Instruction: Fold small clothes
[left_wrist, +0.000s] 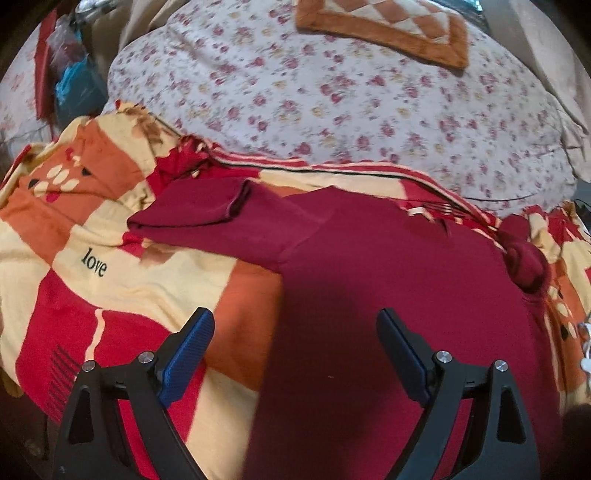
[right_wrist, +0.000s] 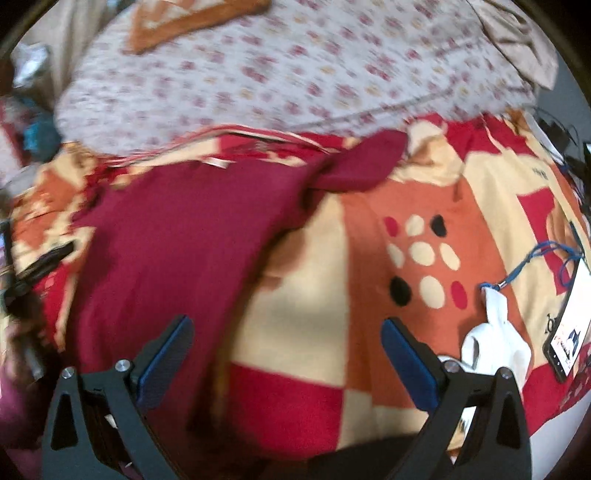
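Note:
A maroon T-shirt (left_wrist: 388, 280) lies spread flat on a red, orange and cream blanket (left_wrist: 110, 288). Its left sleeve (left_wrist: 207, 210) is folded over at the cuff, and the right sleeve (left_wrist: 526, 262) is bunched up. My left gripper (left_wrist: 295, 321) hovers open over the shirt's lower left edge with nothing between its fingers. In the right wrist view the same T-shirt (right_wrist: 177, 251) fills the left half and its right sleeve (right_wrist: 362, 166) points up and right. My right gripper (right_wrist: 284, 328) hangs open above the shirt's right edge and the blanket (right_wrist: 303, 314), empty.
A floral bedsheet (left_wrist: 332, 103) covers the bed behind the blanket, with an orange checked mat (left_wrist: 388, 29) at the far end. On the blanket to the right lie a white cloth (right_wrist: 495, 339), a blue lanyard (right_wrist: 535, 262) and a phone (right_wrist: 569, 339). Clutter stands at far left (left_wrist: 70, 77).

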